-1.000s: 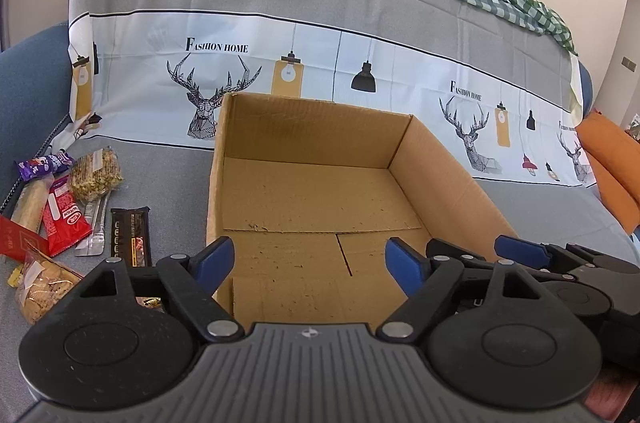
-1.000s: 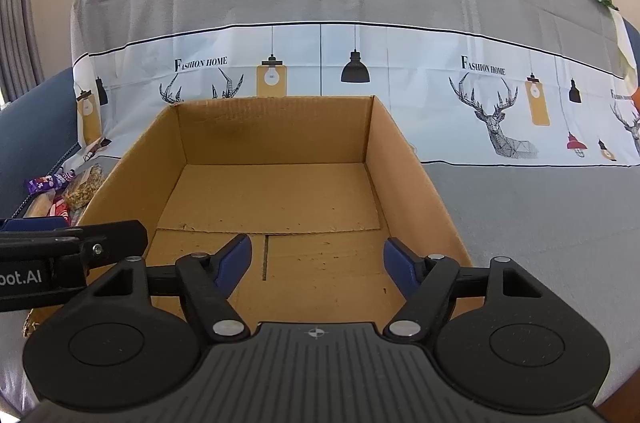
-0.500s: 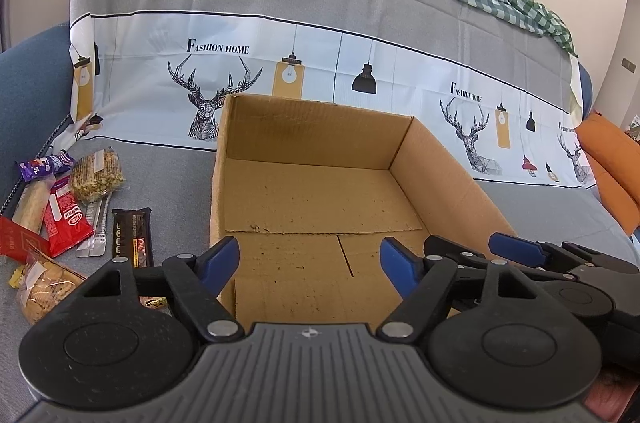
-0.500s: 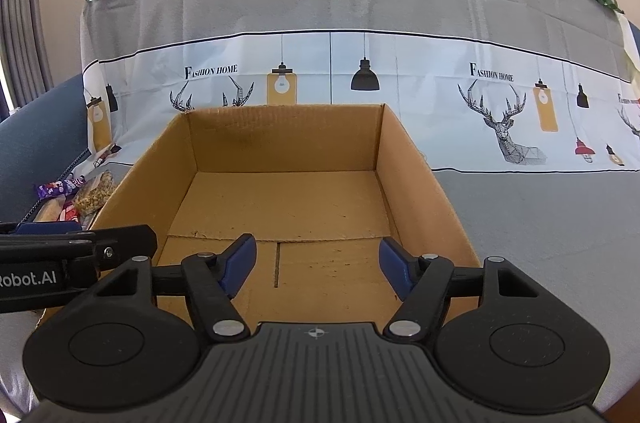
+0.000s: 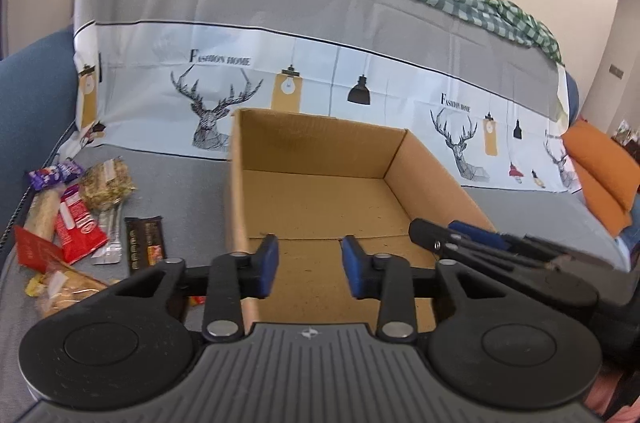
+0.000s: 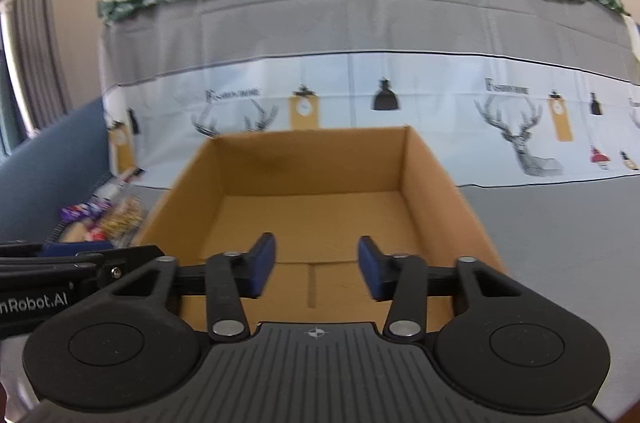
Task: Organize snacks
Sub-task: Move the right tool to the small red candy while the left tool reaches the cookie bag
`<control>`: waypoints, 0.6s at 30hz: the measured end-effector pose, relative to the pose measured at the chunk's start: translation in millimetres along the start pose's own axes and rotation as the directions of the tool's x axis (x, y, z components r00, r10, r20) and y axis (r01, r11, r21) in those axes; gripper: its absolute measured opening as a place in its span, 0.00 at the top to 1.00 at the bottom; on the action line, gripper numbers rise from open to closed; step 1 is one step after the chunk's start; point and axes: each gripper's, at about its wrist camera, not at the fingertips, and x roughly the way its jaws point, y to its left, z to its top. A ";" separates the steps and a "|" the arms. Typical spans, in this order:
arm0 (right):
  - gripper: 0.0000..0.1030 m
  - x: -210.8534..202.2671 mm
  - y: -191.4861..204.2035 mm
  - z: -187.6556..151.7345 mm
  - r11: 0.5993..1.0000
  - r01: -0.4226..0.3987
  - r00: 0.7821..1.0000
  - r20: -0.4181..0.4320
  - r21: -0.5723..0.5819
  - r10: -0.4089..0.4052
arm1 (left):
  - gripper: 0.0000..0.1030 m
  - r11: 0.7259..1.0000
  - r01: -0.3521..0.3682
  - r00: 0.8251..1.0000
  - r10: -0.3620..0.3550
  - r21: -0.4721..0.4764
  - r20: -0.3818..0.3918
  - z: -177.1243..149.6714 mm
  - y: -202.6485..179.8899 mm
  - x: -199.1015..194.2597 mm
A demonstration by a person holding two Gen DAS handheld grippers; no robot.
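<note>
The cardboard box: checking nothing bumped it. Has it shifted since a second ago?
No. The cardboard box keeps its spot beside the dark snack bar and below the printed deer.

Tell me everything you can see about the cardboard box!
The cardboard box is plain brown, open on top, with four upright walls and no flaps showing. Its floor is made of flat panels with seams between them, and nothing lies inside. It sits flat on the grey couch cover, in front of the printed deer backrest. The snacks lie beside it, apart from it. Nothing grips it.
</note>
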 end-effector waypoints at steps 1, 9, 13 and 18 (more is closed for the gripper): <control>0.62 -0.6 5.1 1.2 1.000 -0.017 1.000 0.002 0.004 0.017 | 0.64 1.000 0.002 1.000 -0.002 -0.002 -0.006 5.1 7.0 -2.9; 0.70 -3.5 67.0 -2.6 0.984 -0.169 0.985 0.012 -0.051 0.170 | 0.62 0.981 -0.053 0.997 0.040 0.185 0.068 16.3 83.9 -22.0; 0.78 0.4 102.7 -9.6 0.964 -0.247 0.969 -0.017 -0.094 0.246 | 0.57 0.985 -0.102 0.992 0.112 0.139 -0.063 5.3 126.0 -6.0; 0.78 5.4 144.9 -17.2 0.942 -0.306 0.952 -0.064 -0.137 0.300 | 0.32 0.985 -0.134 0.970 0.153 0.111 -0.187 -1.8 157.2 14.0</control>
